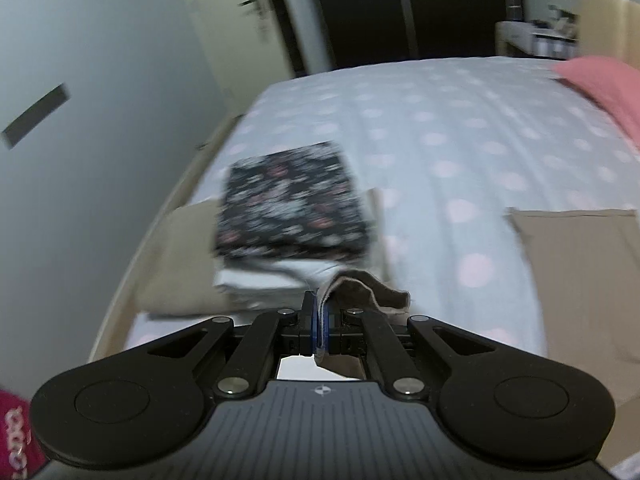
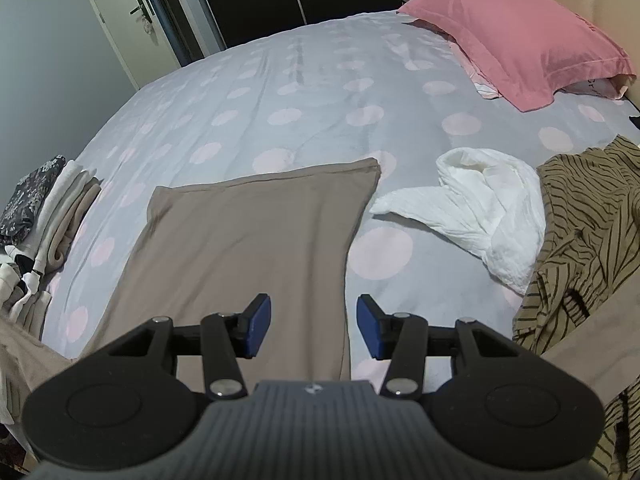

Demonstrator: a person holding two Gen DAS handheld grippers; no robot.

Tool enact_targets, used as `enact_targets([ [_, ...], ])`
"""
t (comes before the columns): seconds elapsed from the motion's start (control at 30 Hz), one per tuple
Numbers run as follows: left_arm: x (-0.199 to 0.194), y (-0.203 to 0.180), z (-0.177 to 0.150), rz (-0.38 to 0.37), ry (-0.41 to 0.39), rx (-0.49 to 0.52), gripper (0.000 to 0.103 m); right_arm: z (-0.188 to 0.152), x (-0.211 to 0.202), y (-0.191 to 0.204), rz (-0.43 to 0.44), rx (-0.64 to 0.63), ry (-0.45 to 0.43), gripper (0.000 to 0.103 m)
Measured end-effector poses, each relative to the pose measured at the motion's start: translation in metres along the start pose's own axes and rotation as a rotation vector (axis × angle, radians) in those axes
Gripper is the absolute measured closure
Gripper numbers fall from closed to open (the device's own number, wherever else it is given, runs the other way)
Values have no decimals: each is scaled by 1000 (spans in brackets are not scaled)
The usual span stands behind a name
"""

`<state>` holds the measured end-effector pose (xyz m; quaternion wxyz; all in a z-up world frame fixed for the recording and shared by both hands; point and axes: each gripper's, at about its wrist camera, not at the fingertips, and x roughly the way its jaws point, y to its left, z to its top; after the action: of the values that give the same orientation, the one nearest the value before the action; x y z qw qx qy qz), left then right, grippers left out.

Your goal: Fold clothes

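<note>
A taupe garment (image 2: 248, 240) lies spread flat on the dotted bed sheet (image 2: 304, 92). My right gripper (image 2: 314, 326) hovers over its near end, open, with nothing pinched between the blue pads. My left gripper (image 1: 320, 320) is shut on a bunched edge of taupe fabric (image 1: 372, 294), held up above the bed. The left wrist view is blurred. In it, the flat part of the taupe garment (image 1: 580, 280) shows at the right.
A stack of folded clothes topped by a dark floral piece (image 1: 288, 200) sits at the bed's left edge, also visible as the stack (image 2: 44, 200). A crumpled white garment (image 2: 472, 208) and a striped brown garment (image 2: 588, 220) lie at the right. A pink pillow (image 2: 512, 32) lies at the far right.
</note>
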<state>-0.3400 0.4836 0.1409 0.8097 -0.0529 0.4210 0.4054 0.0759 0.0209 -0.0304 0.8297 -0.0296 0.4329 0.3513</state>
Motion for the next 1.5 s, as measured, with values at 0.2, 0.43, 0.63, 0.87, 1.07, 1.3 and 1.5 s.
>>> enact_targets([
  [0.2, 22, 17, -21, 48, 75, -15, 102, -1, 3, 1, -3, -2, 10, 52],
  [0.43, -1, 0, -13, -149, 36, -106, 102, -3, 5, 0, -17, -5, 26, 52],
  [0.63, -27, -68, -5, -427, 33, -56, 102, -7, 8, 5, -24, -35, 58, 52],
  [0.87, -19, -169, -28, -604, 38, 9, 102, -26, -7, 25, 28, -71, 112, 50],
  [1.07, 2, -235, -56, -667, 58, 1, 102, -46, -11, 42, 103, -75, 143, 46],
  [1.3, 18, -291, -99, -706, 94, 20, 102, -65, 2, 61, 173, -74, 223, 46],
  [1.5, 32, -324, -131, -716, 133, 60, 102, -92, 27, 64, 333, 150, 383, 48],
])
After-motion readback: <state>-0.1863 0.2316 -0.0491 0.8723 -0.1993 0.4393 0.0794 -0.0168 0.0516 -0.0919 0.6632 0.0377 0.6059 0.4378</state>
